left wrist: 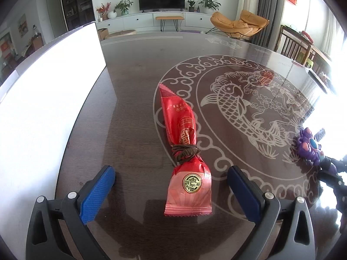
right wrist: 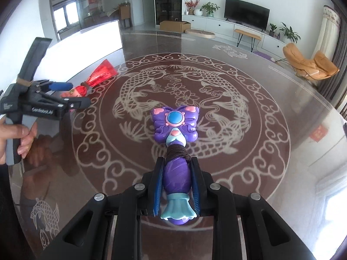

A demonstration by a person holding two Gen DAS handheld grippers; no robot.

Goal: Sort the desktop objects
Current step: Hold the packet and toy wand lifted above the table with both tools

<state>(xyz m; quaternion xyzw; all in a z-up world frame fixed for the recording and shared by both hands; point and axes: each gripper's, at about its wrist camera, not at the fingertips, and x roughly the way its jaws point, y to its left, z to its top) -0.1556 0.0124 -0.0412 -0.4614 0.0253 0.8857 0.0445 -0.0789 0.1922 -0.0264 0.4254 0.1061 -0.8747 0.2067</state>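
Right tongs (right wrist: 175, 186) clamp purple toy wand (right wrist: 175, 127); left tongs (left wrist: 171, 191) gape wide astride red packet (left wrist: 184, 151)

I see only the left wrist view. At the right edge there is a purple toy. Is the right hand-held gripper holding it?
Observer: Yes. The right hand-held gripper is shut on the purple toy wand, its pads pressing the handle.
Operator: Which end points away from the gripper?
Observer: The butterfly-shaped head, with a blue gem in its middle.
Operator: Is anything wrapped on the wand?
Observer: A dark brown cord is wound around its neck, just in front of the pads.
Operator: And my left hand-held gripper?
Observer: A hand holds its grey grip; its jaws are open over the red snack packet.
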